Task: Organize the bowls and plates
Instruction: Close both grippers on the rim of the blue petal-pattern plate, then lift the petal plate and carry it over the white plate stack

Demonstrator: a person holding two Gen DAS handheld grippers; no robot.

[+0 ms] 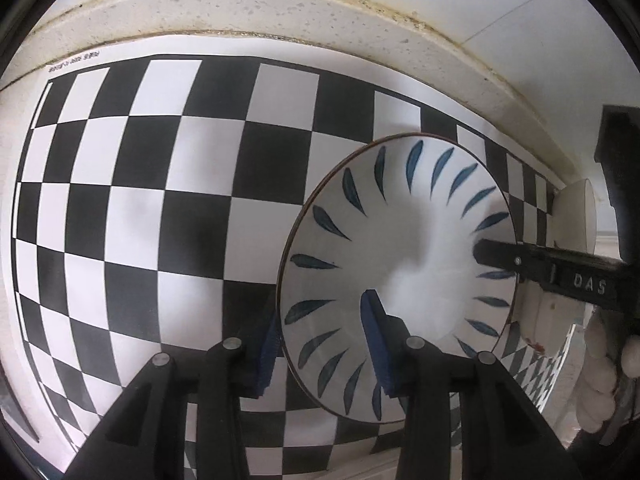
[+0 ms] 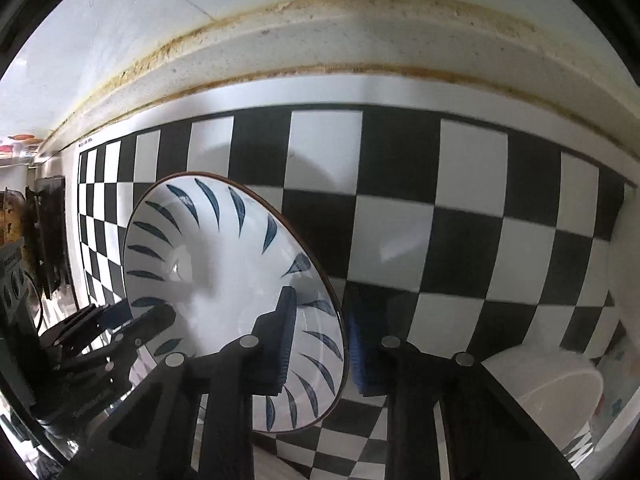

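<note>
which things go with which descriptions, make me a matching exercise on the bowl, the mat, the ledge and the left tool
Things:
1. bowl
2. mat
3. ledge
4. left tool

Descriptions:
a. black and white squares
b. brown stains along its seams
c. blue leaf strokes inside
d. clamped over a rim, one pad inside, one outside

Pairs: 1-c, 2-a, 3-b, 4-d
</note>
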